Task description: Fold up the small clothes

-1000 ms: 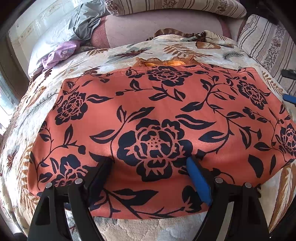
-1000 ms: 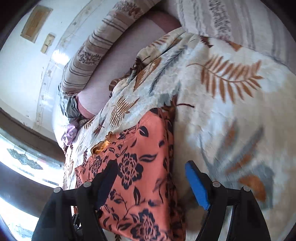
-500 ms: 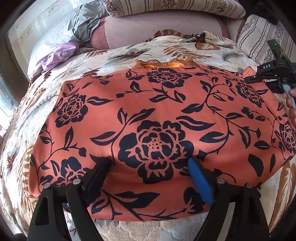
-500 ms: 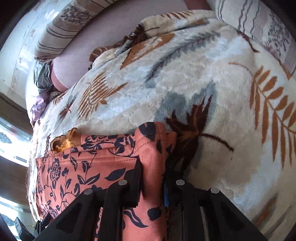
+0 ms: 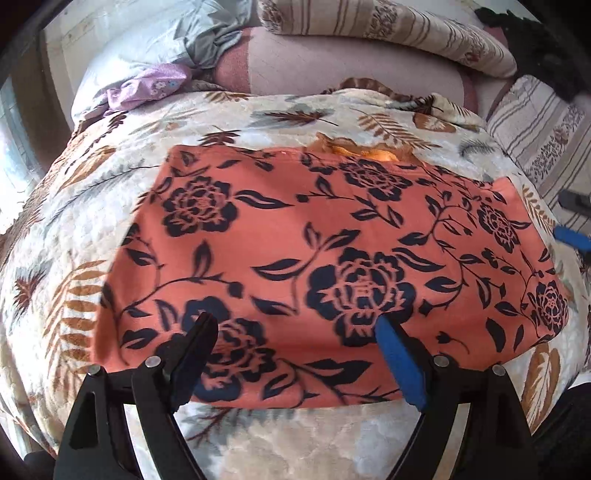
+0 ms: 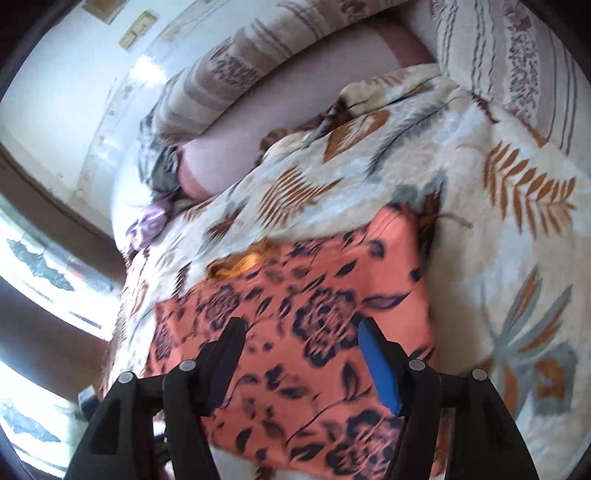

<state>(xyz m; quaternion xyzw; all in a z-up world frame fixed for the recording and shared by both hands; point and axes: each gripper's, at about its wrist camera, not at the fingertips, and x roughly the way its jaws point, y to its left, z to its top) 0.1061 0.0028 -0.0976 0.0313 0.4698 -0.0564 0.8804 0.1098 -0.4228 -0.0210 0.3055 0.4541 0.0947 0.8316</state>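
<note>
An orange garment with dark navy flowers lies spread flat on the bed, with an orange-yellow lining peeking out at its far edge. My left gripper hovers open over the garment's near edge, nothing between its fingers. In the right wrist view the same garment lies below my right gripper, whose jaws are opening; the cloth is under them and the pads do not press on it. The blue pad of the right gripper shows at the right edge of the left wrist view, beside the garment's right side.
A cream blanket with brown and grey leaves covers the bed. Striped pillows and a pink bolster line the far side. A purple cloth lies by a pale pillow at far left. A bright window is at left.
Half a second ago my right gripper was shut on the garment's far right corner; it has let go, opened and drawn back. My left gripper has shifted left and slightly up.
</note>
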